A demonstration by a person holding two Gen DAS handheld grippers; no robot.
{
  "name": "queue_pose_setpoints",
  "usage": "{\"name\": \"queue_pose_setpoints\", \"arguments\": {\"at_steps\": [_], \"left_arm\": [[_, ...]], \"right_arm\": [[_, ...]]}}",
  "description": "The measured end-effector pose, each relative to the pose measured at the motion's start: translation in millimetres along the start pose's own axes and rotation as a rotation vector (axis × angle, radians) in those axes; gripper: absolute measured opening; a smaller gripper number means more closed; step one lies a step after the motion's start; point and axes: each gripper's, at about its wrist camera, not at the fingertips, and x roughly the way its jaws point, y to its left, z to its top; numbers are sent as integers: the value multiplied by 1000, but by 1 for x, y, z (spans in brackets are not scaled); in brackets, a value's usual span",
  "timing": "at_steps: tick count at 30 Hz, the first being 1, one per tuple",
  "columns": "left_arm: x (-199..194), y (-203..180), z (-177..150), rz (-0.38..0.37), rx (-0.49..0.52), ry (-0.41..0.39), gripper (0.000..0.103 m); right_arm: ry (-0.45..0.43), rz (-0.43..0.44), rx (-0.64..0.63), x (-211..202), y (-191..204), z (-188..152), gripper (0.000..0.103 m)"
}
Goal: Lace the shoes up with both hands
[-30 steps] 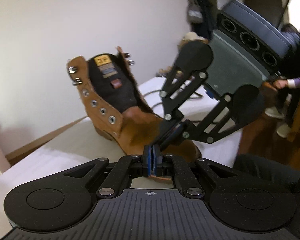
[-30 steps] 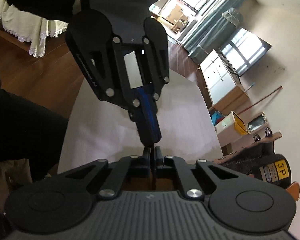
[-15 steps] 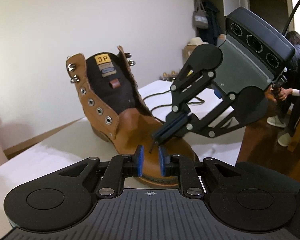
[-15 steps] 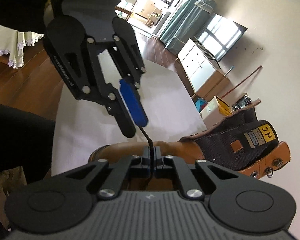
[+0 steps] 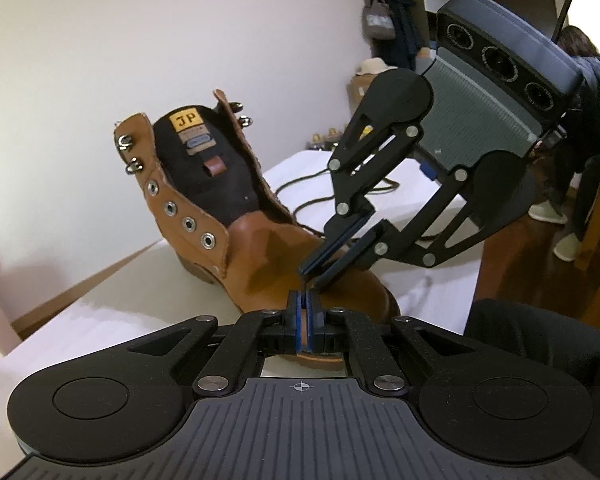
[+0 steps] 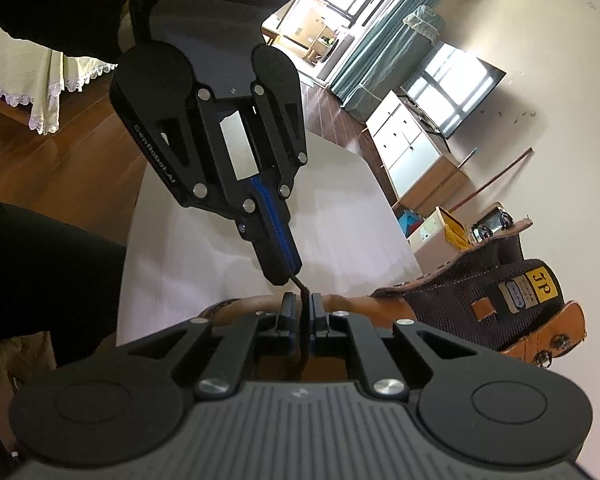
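The dark lace (image 6: 302, 292) runs between the two gripper tips, above the toe of the tan boot (image 5: 268, 248), which stands on the white tabletop (image 5: 112, 312) with its eyelets empty. The lace is thin, limp and light; it will sag and likely slip unless pinched close to its stiff tip. The left gripper (image 5: 305, 300) is pressed together on the lace end. The right gripper (image 6: 300, 300) is opening, the lace between its pads.
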Motion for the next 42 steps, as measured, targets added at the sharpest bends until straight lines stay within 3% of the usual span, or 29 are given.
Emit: {"name": "queue_pose_setpoints", "arguments": {"at_steps": [10,12,13,19,24,31,34,42], "left_arm": [[1,2,5,9,-10,6,4],[0,10,9,20,-62,0,11],[0,16,12,32,-98,-5,23],[17,52,56,151,-324,46,35],[37,59,87,247,-369,126,36],[59,66,96,293,-461,218,31],[65,72,95,266,-452,239,24],[50,101,86,112,-448,250,11]], "right_arm": [[1,-28,31,1,-4,-3,4],[32,-98,32,1,-4,-3,4],[47,-136,36,1,-6,-4,4],[100,-287,98,-3,-19,-9,4],[93,-320,118,-9,-19,-11,4],[59,-343,140,-8,-26,-14,4],[53,-357,144,-4,-28,-13,4],[112,-398,81,21,-26,5,4]]}}
